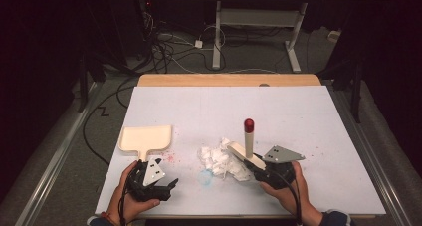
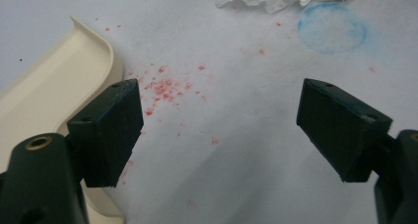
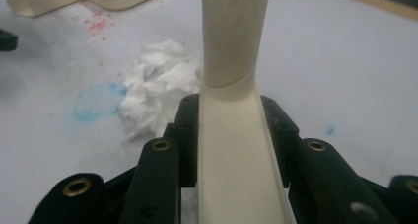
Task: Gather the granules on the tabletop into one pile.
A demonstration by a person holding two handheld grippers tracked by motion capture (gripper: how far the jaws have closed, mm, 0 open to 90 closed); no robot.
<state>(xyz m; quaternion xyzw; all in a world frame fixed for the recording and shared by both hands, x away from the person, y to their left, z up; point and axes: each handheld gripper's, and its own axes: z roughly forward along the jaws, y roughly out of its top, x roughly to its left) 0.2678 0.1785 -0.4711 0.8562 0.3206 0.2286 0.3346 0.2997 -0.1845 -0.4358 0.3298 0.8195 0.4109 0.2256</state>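
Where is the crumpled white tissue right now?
In the high view the crumpled white tissue lies at the table's near middle, just left of the right gripper, beside a blue stain.

A wooden table bore a white sheet. On the sheet, a blue ring-shaped stain lay at the near edge, with red specks scattered to its left. Beyond the table, tangled cables lay on the floor beside a white desk frame.
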